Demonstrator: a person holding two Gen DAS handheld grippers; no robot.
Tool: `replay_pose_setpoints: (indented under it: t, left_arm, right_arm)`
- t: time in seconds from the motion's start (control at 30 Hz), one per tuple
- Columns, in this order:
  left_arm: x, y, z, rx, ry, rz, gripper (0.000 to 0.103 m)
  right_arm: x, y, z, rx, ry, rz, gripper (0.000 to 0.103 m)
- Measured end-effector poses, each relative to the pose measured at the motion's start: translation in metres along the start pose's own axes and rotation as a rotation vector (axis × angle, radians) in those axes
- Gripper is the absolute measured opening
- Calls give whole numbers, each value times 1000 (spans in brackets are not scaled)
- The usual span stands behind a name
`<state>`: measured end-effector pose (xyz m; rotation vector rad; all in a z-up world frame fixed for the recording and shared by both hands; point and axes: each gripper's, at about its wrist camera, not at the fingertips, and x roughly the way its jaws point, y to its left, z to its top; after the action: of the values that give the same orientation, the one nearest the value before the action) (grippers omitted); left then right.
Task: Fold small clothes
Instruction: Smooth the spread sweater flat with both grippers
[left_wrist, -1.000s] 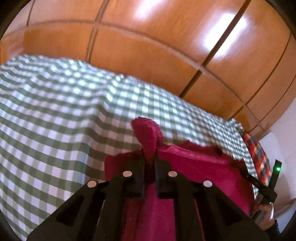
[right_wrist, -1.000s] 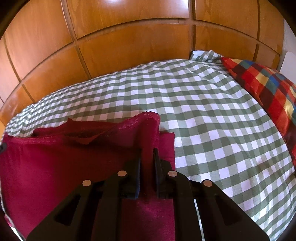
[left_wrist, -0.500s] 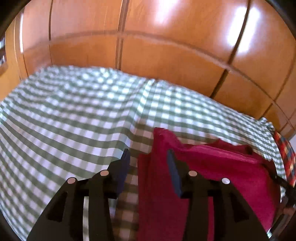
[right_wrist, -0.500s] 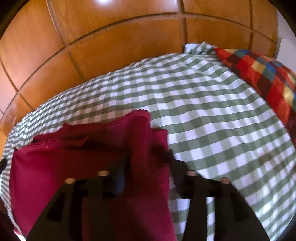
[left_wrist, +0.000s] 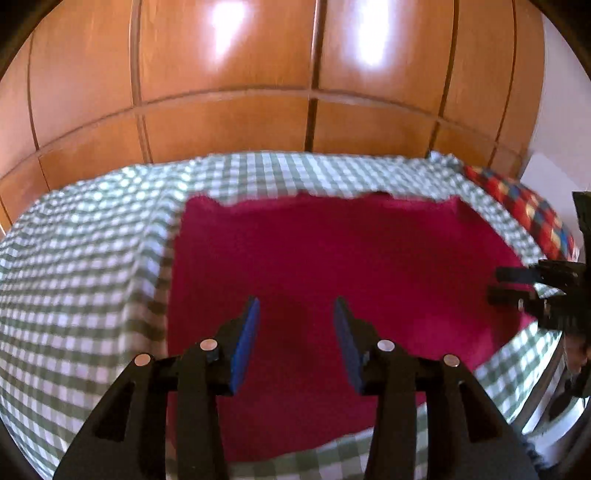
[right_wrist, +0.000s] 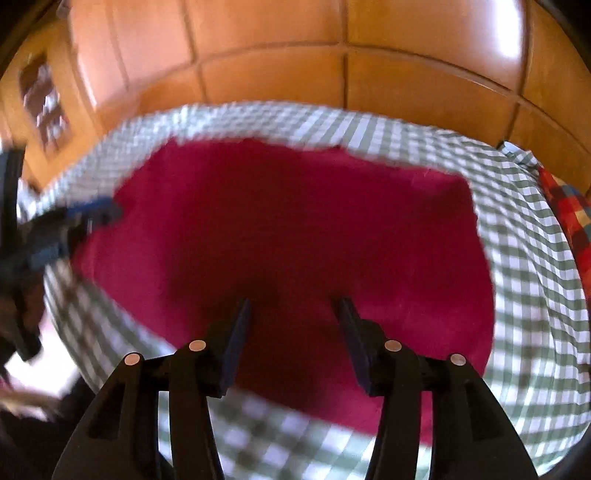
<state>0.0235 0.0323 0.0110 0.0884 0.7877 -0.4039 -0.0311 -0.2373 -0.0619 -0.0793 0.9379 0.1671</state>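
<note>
Crimson red cloth garment (left_wrist: 332, 258) lies folded flat on green-checked bedsheet (left_wrist: 85, 277) | left gripper (left_wrist: 295, 314), right gripper (right_wrist: 291, 314): both part-open, empty | next fold likely remains

The right wrist view is motion-blurred throughout. To the left of the right gripper (right_wrist: 293, 314), the left gripper (right_wrist: 92, 214) appears as a dark smear; its jaw state cannot be read there. The framed item (right_wrist: 44, 107) on the wood panelling above it is unreadable. In the left wrist view, the checked cushion (left_wrist: 524, 206) and the right gripper (left_wrist: 517, 286) to the far right are cut off by the frame edge. The hand (left_wrist: 576, 354) below it is barely visible.
</note>
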Motion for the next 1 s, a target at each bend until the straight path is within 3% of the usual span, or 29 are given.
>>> replay_pose_setpoints:
  t: [0.07, 0.13, 0.2, 0.33, 0.47, 0.53, 0.67, 0.73, 0.77, 0.83, 1.0]
  left_arm:
    - [7, 2, -13, 5, 39, 34, 42]
    - [19, 11, -29, -7, 84, 53, 42]
    - [19, 17, -37, -35, 64, 29, 42]
    - [14, 11, -33, -49, 62, 61, 42]
    - [-1, 8, -26, -101, 30, 67, 60]
    - [-6, 6, -24, -106, 13, 88, 61]
    - [-12, 2, -16, -103, -1, 111, 63]
    - [-14, 0, -13, -96, -7, 122, 66]
    - [-14, -1, -13, -92, -9, 125, 67]
    - [-13, -2, -11, -93, -3, 119, 67]
    - [-7, -5, -9, -93, 16, 112, 67]
  right_arm:
    - [9, -7, -21, 24, 39, -32, 49]
    - [9, -14, -34, 45, 3, -24, 48]
    - [7, -15, -36, 57, -1, -24, 48]
    - [8, -11, -33, 39, 9, -43, 49]
    - [0, -19, -27, 87, 21, -13, 49]
    - [-14, -27, -23, 129, -7, -13, 51]
    - [-32, -63, -15, 265, -54, -8, 51]
    - [-37, -87, -16, 356, -67, 0, 68]
    - [-38, -98, -18, 407, -67, 10, 71]
    - [-35, -123, -25, 541, -65, 64, 73]
    - [-19, -156, -38, 693, -45, 164, 79]
